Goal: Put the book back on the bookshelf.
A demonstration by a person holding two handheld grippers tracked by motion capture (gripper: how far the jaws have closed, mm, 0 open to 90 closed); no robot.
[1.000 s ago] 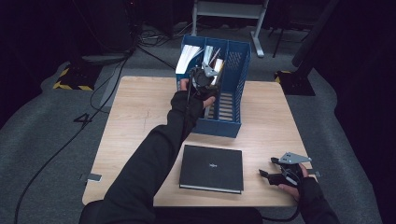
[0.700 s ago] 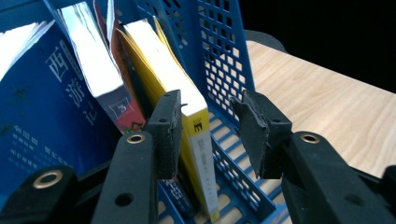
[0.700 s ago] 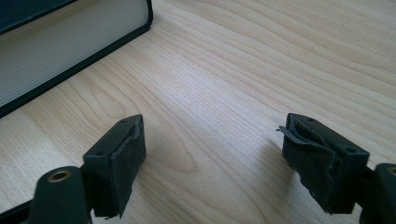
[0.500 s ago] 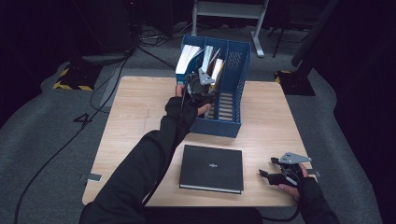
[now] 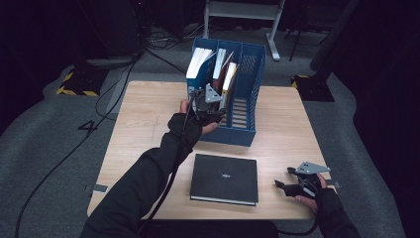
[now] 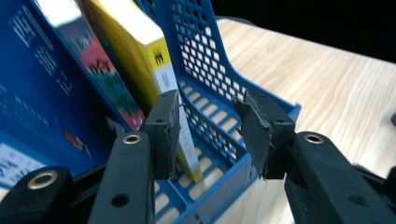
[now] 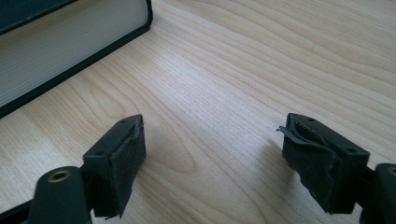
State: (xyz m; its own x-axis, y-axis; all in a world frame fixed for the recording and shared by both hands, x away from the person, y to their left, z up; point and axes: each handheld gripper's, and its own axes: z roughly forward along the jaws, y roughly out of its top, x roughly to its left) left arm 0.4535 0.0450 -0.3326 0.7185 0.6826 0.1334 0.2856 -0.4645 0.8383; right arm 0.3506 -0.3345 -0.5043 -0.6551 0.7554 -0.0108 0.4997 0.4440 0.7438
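A blue file rack [image 5: 250,87] with three slots stands at the back middle of the wooden table [image 5: 148,124]. Books lean in its left and middle slots, among them a yellow-spined book [image 5: 229,79]. My left gripper [image 5: 214,99] is at the rack's near end. In the left gripper view its jaws [image 6: 210,135] stand apart, and the yellow book [image 6: 154,60] and the rack's slotted floor [image 6: 210,112] show between them; the pads press on nothing. A black hardcover book [image 5: 225,178] lies flat near the front edge. My right gripper [image 5: 285,178] rests open to its right, low over bare wood [image 7: 210,154].
The black book's page edge [image 7: 60,42] lies up and to the left of the right jaws. The rack's right slot [image 5: 242,111] has no books in it. Beyond the table are cables on grey carpet [image 5: 89,124] and a metal stand [image 5: 242,12].
My left gripper has drawn back from the books in the rack, toward the person and lower. The right hand has not moved.
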